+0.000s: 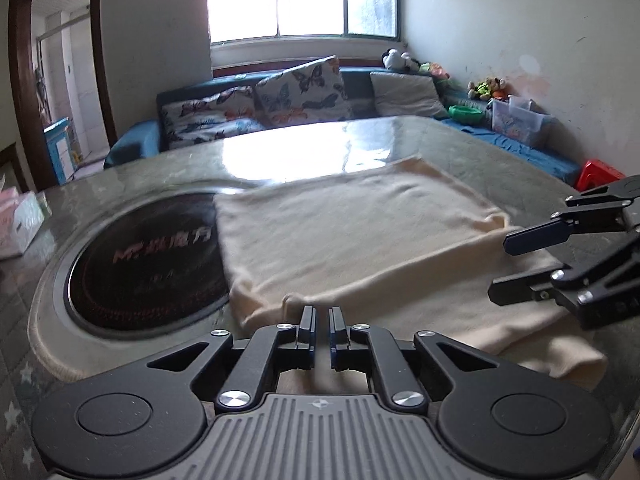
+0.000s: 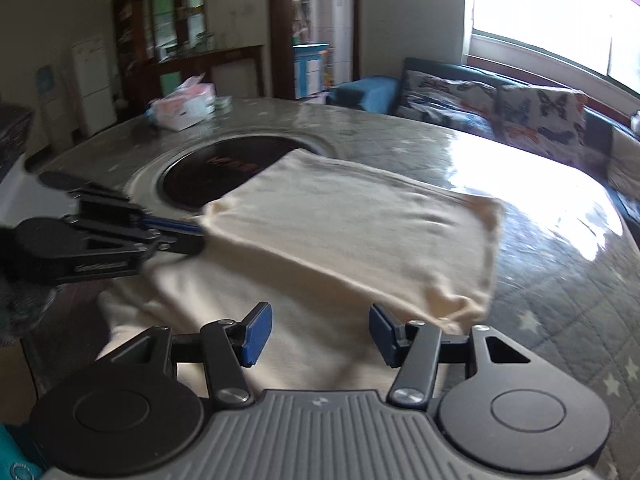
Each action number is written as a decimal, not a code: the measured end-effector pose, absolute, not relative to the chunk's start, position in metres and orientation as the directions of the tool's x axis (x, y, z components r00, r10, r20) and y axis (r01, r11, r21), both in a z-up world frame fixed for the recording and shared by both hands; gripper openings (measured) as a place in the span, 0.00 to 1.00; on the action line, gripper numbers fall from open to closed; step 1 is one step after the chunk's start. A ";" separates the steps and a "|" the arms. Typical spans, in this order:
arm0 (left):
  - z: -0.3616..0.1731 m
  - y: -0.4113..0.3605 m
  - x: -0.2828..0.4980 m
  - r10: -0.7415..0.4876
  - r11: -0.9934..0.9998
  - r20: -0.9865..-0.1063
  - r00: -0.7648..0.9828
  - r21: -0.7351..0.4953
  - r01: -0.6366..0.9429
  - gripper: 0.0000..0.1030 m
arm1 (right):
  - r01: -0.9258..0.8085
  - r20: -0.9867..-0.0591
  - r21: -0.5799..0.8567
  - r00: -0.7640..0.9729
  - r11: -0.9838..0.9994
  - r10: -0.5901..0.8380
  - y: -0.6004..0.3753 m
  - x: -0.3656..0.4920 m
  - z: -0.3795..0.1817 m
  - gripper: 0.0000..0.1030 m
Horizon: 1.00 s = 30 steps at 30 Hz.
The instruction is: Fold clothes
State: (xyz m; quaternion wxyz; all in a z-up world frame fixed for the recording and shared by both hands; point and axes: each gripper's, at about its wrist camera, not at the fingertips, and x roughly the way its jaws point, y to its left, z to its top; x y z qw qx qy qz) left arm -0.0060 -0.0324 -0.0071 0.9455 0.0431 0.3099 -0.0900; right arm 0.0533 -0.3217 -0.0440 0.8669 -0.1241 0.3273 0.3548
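We judge a fold half laid: our left gripper [image 2: 196, 236] pinches the cream garment [image 1: 352, 232], the right gripper [image 2: 316, 332] gapes empty, regrasp next.

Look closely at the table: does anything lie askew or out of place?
Yes. The cream cloth is folded unevenly: its upper layer sits at an angle to the layer below, and one corner hangs over the round black plate sunk in the table. Nothing looks spilled or damaged.
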 end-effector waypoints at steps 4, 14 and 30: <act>-0.003 -0.028 -0.017 -0.139 0.980 -0.574 0.807 0.037 0.195 0.23 | -0.744 -0.649 -0.011 0.514 0.668 0.561 -0.304 0.040 -0.042 0.53; -0.004 -0.019 -0.020 -0.091 0.989 -0.580 0.809 0.046 0.143 0.28 | -0.814 -0.671 -0.035 0.449 0.580 0.590 -0.268 0.023 -0.053 0.53; 0.002 -0.020 -0.045 -0.138 0.963 -0.581 0.802 0.111 0.246 0.48 | -0.643 -0.669 0.066 0.538 0.763 0.512 -0.337 0.070 -0.053 0.54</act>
